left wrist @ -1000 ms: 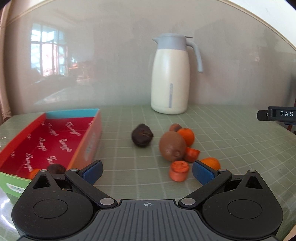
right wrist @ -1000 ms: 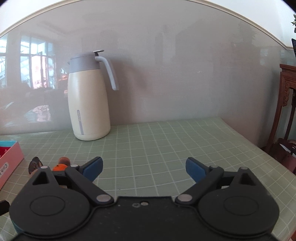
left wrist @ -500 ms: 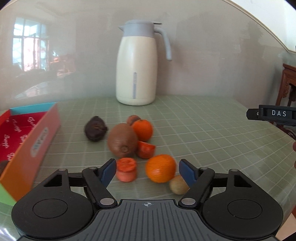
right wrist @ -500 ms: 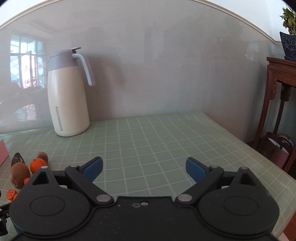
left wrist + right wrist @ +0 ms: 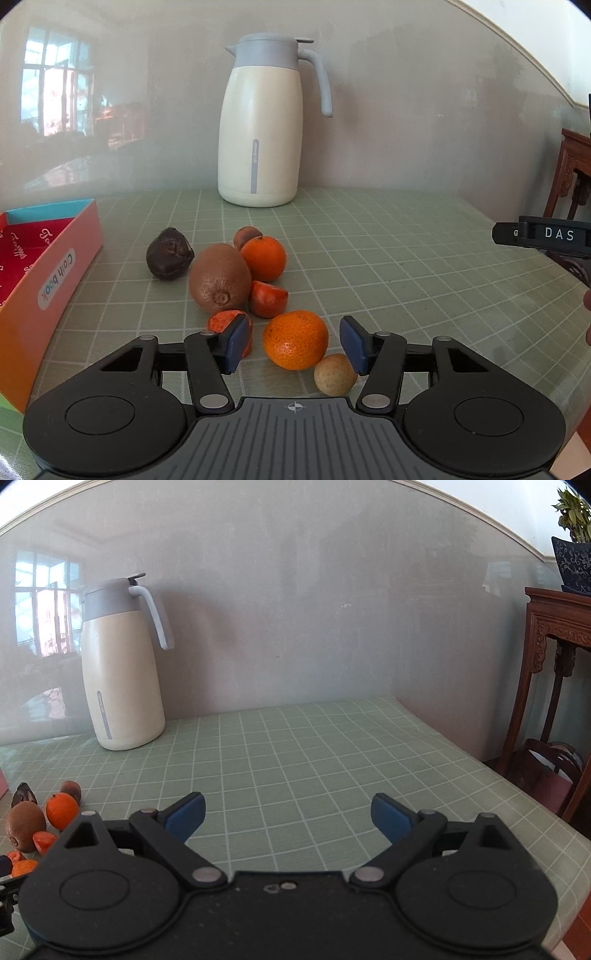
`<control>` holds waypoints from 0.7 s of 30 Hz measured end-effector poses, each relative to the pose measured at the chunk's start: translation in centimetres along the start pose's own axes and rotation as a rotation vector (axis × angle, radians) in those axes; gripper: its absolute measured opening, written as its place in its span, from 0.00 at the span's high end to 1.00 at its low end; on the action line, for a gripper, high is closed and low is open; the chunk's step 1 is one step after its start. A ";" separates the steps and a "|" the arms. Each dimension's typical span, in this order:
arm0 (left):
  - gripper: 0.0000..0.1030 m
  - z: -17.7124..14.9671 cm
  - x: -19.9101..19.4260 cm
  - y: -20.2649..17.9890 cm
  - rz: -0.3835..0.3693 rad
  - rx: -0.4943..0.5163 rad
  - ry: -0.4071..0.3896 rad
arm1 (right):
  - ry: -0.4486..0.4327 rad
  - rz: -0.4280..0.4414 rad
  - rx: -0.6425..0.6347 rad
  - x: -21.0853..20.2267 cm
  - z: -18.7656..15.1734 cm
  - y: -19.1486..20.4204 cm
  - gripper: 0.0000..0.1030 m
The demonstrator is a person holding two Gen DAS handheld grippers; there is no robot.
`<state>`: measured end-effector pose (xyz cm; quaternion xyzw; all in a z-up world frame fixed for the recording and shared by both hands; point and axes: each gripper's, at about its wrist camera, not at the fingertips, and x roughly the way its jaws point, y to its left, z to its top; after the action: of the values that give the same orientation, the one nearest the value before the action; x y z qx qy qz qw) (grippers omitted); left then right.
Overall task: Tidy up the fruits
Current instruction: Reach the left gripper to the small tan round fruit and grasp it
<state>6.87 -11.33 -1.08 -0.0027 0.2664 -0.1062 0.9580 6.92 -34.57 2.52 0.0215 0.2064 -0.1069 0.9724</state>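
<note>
Mandarin (image 5: pixel 295 339) between left fingers (image 5: pixel 236 341); right view misses it.

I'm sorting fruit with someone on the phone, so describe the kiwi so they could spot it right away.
Start at the tall cream jug with the grey lid on the green checked tablecloth; the fruit cluster lies in front of it. The fuzzy brown oval kiwi is the biggest piece, between a wrinkled dark fruit and a round orange mandarin, the only dull brown, hairy one.

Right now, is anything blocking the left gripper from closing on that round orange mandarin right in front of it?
Nothing lies between them: the left gripper is open with the round orange mandarin between its blue pads. Two neighbours crowd it: a small tan round fruit touching the mandarin by the right pad, and a red-orange cut piece behind the left pad.
</note>
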 end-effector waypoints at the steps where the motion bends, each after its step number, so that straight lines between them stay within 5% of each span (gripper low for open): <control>1: 0.47 0.0 0.0 0.0 -0.005 0.000 0.001 | -0.001 0.000 -0.001 -0.1 0.0 -0.1 0.06; 14: 0.48 -1.3 -1.1 -1.6 -0.029 0.044 0.060 | -0.002 -0.007 0.018 -0.2 0.0 -0.7 0.06; 21: 0.68 -1.8 -1.0 -2.6 -0.042 0.085 0.087 | -0.002 -0.008 0.035 -0.1 0.1 -1.2 0.05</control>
<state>4.61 -13.56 -1.96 0.0371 0.3027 -0.1374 0.9424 6.59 -35.71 2.65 0.0376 0.2038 -0.1147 0.9715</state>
